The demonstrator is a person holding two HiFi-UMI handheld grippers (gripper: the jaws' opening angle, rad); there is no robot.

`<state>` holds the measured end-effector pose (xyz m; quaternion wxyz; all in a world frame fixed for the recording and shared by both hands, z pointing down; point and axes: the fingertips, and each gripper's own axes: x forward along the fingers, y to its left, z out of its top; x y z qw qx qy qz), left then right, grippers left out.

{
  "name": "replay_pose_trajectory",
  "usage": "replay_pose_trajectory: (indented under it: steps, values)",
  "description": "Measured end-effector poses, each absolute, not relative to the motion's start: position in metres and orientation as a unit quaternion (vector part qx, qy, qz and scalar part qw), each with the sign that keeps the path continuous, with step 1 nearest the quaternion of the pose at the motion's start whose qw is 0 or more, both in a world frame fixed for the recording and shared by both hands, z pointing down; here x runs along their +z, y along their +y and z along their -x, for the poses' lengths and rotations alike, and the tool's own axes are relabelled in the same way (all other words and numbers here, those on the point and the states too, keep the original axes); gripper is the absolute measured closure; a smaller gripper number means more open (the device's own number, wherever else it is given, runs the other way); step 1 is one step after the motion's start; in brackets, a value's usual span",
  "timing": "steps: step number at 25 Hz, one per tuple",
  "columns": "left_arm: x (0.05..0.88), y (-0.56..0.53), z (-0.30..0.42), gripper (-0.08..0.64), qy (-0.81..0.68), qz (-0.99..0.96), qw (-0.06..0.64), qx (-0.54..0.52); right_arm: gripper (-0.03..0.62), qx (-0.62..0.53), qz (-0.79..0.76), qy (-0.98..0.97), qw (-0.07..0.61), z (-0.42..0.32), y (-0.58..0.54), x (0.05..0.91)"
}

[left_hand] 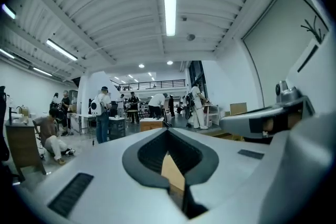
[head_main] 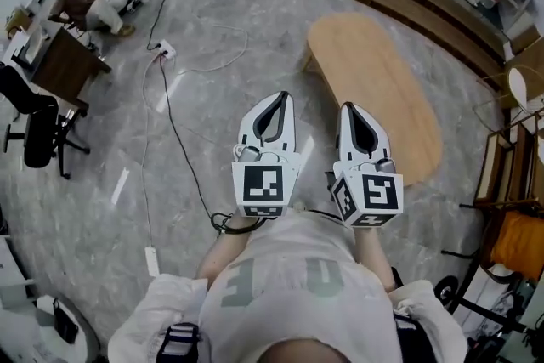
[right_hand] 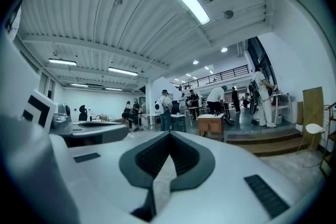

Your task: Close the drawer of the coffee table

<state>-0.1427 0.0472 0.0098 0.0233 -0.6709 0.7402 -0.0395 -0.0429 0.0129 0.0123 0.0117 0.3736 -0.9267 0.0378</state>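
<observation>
The coffee table (head_main: 374, 89) is a long oval wooden top on the grey floor, ahead and a little to the right of me. None of the views show its drawer. My left gripper (head_main: 277, 100) and right gripper (head_main: 353, 108) are held side by side in front of my chest, level and pointing forward, well above the floor and short of the table's near end. Both are shut with nothing between the jaws. In the left gripper view the jaw tips (left_hand: 168, 131) meet against the far room. The right gripper (right_hand: 169, 134) looks the same in its own view.
A black cable and a white power strip (head_main: 166, 51) trail across the floor at left. A black office chair (head_main: 38, 132), a wooden desk (head_main: 64, 64) and a crouching person (head_main: 93, 8) are far left. A long wooden step (head_main: 425, 0) lies behind the table. Chairs (head_main: 518, 242) crowd the right edge.
</observation>
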Motion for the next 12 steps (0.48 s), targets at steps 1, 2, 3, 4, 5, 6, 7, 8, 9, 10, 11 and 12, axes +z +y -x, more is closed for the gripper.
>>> replay_pose_trajectory:
  steps: [1,2,3,4,5,6,7,8,9,10,11,12]
  values:
    - [0.011,0.052,0.144,0.551,0.743,0.667,0.021,-0.038,0.586,0.04,-0.368,-0.929,0.018,0.045,0.016,0.017]
    - [0.012,0.056,0.146,0.551,0.746,0.664,0.017,-0.038,0.586,0.039,-0.363,-0.931,0.026,0.047,0.02,0.022]
    - [0.015,0.06,0.148,0.551,0.749,0.661,0.013,-0.039,0.586,0.037,-0.359,-0.932,0.033,0.049,0.023,0.026]
    - [0.017,0.062,0.15,0.551,0.752,0.658,0.01,-0.039,0.586,0.035,-0.357,-0.933,0.037,0.05,0.026,0.028]
    - [0.017,0.064,0.152,0.551,0.754,0.656,0.01,-0.04,0.586,0.032,-0.357,-0.933,0.039,0.051,0.028,0.03]
    - [0.016,0.065,0.153,0.551,0.755,0.655,0.012,-0.04,0.586,0.029,-0.358,-0.933,0.038,0.051,0.028,0.03]
    - [0.014,0.064,0.153,0.551,0.755,0.654,0.015,-0.039,0.586,0.026,-0.359,-0.932,0.036,0.051,0.028,0.03]
    - [0.011,0.063,0.153,0.551,0.755,0.654,0.02,-0.038,0.586,0.024,-0.36,-0.932,0.034,0.05,0.026,0.029]
    - [0.008,0.062,0.152,0.551,0.755,0.654,0.024,-0.037,0.586,0.025,-0.359,-0.932,0.032,0.05,0.025,0.028]
    - [0.005,0.062,0.151,0.552,0.755,0.654,0.027,-0.037,0.586,0.03,-0.357,-0.933,0.03,0.05,0.024,0.028]
    - [0.003,0.062,0.15,0.551,0.755,0.654,0.029,-0.037,0.586,0.038,-0.353,-0.934,0.028,0.05,0.024,0.027]
    - [0.001,0.062,0.15,0.551,0.755,0.654,0.03,-0.037,0.586,0.046,-0.351,-0.935,0.026,0.05,0.024,0.027]
